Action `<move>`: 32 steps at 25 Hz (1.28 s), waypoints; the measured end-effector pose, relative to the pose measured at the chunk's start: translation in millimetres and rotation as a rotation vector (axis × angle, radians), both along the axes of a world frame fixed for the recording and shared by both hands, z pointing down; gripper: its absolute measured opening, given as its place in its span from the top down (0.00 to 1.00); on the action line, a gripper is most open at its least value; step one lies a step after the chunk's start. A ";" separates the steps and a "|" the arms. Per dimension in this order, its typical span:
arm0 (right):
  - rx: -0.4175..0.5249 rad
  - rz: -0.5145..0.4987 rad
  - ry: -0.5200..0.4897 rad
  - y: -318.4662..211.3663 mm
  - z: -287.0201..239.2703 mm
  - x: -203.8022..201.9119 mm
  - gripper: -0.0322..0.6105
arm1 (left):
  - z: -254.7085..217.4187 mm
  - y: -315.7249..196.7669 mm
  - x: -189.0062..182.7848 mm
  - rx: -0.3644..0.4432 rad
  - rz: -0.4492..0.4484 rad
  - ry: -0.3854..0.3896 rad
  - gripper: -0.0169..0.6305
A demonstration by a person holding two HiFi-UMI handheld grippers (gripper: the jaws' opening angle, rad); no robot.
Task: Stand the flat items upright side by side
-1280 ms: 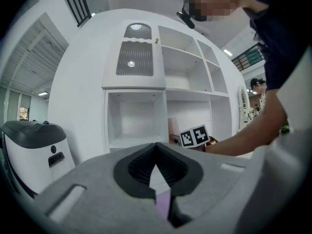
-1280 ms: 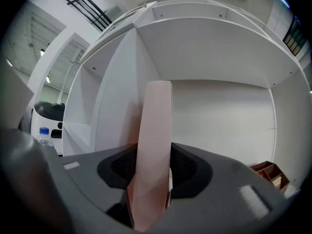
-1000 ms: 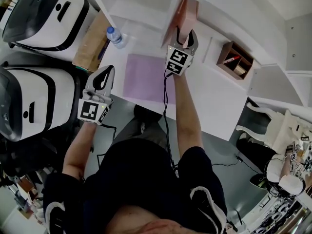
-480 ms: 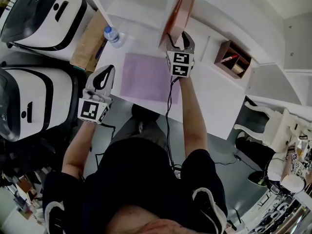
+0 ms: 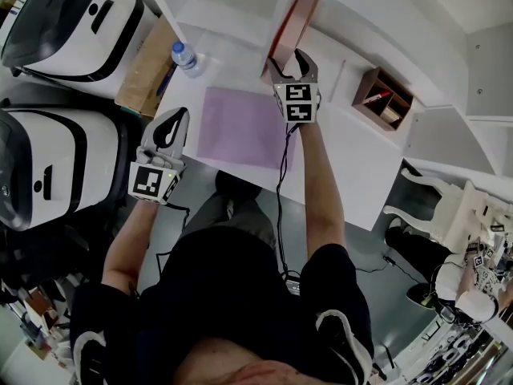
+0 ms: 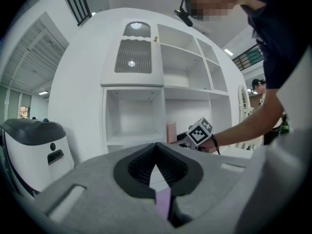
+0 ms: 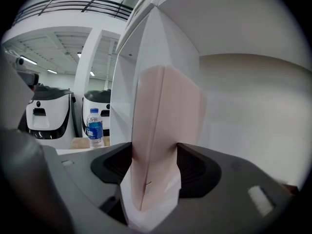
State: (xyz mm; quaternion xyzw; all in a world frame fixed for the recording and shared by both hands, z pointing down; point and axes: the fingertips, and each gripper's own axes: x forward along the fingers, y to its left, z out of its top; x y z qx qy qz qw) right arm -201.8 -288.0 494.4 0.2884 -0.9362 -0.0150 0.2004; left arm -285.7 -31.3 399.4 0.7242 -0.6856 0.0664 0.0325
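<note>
A pink flat folder (image 5: 291, 24) stands on edge in the white shelf compartment at the back of the table. My right gripper (image 5: 292, 61) is at its near end. In the right gripper view the pink folder (image 7: 163, 130) rises between the two jaws of that gripper (image 7: 155, 167); the jaws have just been opening and stand wide around it. A purple flat item (image 5: 244, 127) lies flat on the white table (image 5: 353, 167). My left gripper (image 5: 172, 123) hovers off the table's near left edge, shut and empty (image 6: 156, 160).
A water bottle (image 5: 186, 58) stands at the table's left, beside a cardboard box (image 5: 144, 70). A small wooden organiser (image 5: 387, 101) sits at the right. Two large white machines (image 5: 72, 18) stand left of the table, and a white chair (image 5: 449, 211) stands to the right.
The right gripper's jaws have spread wider round the pink folder, and the folder now stands more edge-on in the shelf. The left gripper has stayed still.
</note>
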 end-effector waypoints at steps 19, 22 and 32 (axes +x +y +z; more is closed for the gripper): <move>0.064 -0.003 0.042 3.5 -5.2 9.7 0.47 | 5.3 1.9 -1.3 -0.003 -0.003 -0.003 0.97; 0.062 0.004 0.035 2.7 -7.0 13.7 0.47 | 5.0 1.3 -0.4 -0.009 0.002 -0.013 0.97; 0.082 0.020 0.042 1.2 -9.1 21.3 0.47 | 4.5 2.0 0.2 -0.007 -0.009 -0.006 0.97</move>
